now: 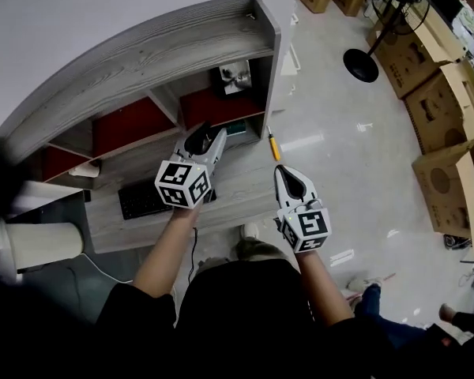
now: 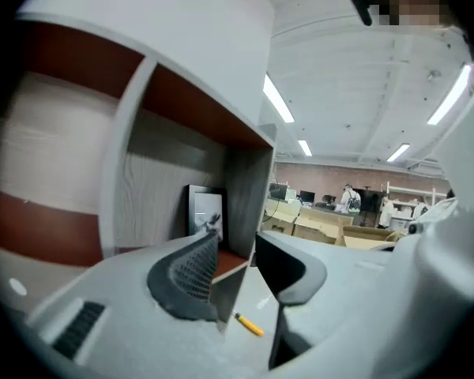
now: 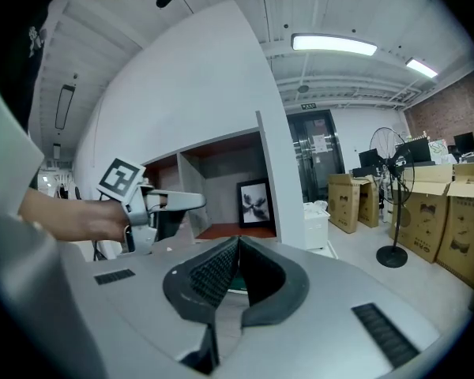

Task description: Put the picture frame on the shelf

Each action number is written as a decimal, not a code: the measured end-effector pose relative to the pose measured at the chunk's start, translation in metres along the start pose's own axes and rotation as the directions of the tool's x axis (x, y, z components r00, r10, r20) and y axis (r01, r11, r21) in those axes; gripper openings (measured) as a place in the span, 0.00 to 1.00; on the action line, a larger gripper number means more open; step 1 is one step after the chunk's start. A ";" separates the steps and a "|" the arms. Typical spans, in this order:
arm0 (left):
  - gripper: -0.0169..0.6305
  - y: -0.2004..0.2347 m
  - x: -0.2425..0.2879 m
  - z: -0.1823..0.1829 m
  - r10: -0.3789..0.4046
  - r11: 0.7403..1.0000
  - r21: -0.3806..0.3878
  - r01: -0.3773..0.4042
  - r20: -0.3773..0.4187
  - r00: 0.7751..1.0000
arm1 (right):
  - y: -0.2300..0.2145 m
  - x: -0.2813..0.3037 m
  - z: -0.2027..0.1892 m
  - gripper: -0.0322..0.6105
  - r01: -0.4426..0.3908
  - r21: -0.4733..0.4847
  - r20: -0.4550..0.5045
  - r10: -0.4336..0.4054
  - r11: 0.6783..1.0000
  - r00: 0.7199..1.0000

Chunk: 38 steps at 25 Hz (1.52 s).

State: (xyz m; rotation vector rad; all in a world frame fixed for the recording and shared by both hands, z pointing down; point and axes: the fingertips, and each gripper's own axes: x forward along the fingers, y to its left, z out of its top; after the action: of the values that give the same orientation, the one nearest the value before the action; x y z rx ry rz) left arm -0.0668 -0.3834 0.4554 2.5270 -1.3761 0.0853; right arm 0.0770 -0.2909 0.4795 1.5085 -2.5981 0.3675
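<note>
The black picture frame [image 1: 235, 77] stands upright in the far right compartment of the grey shelf [image 1: 142, 58], against its back wall. It also shows in the left gripper view as a black picture frame [image 2: 205, 210] beyond the jaws, and in the right gripper view as a picture frame [image 3: 254, 204]. My left gripper [image 1: 208, 130] hovers over the desk just in front of that compartment; its jaws [image 2: 237, 247] stand open with nothing between them. My right gripper [image 1: 282, 170] hangs further back at the desk's right end, with its jaws [image 3: 237, 247] shut and empty.
A black keyboard [image 1: 142, 200] lies on the desk [image 1: 237, 188] left of my left gripper. A yellow-handled tool [image 1: 273, 144] lies near the desk's right edge. A fan stand [image 1: 361, 63] and cardboard boxes [image 1: 438, 93] stand on the floor to the right. A white cylinder [image 1: 31, 243] stands at left.
</note>
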 end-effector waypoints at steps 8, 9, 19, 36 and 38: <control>0.06 -0.060 -0.154 -0.024 0.050 0.998 -0.038 -0.047 0.084 0.995 | 0.062 -0.065 -0.010 0.07 -0.005 -0.022 0.016 0.005 1.000 1.000; 0.05 -0.065 -0.174 -0.029 0.058 0.998 -0.037 -0.055 0.085 0.995 | 0.076 -0.074 -0.010 0.07 -0.011 -0.028 0.017 0.012 1.000 1.000; 0.05 -0.100 -0.367 -0.081 0.159 0.984 -0.100 -0.150 0.089 0.983 | 0.224 -0.179 -0.039 0.07 -0.077 -0.082 -0.028 0.075 0.994 0.997; 0.05 -0.143 -0.486 -0.092 0.368 0.929 -0.089 -0.359 0.137 0.920 | 0.272 -0.258 -0.048 0.07 -0.203 -0.125 -0.040 0.200 0.971 0.979; 0.05 -0.155 -0.479 -0.092 0.367 0.930 -0.080 -0.359 0.134 0.920 | 0.259 -0.267 -0.044 0.07 -0.191 -0.130 -0.031 0.188 0.973 0.982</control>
State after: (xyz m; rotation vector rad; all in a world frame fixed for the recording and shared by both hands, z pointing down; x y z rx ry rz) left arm -0.1945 0.1118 0.4291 2.2413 -1.8675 -0.0699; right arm -0.0156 0.0684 0.4247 1.2143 -2.6999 0.2201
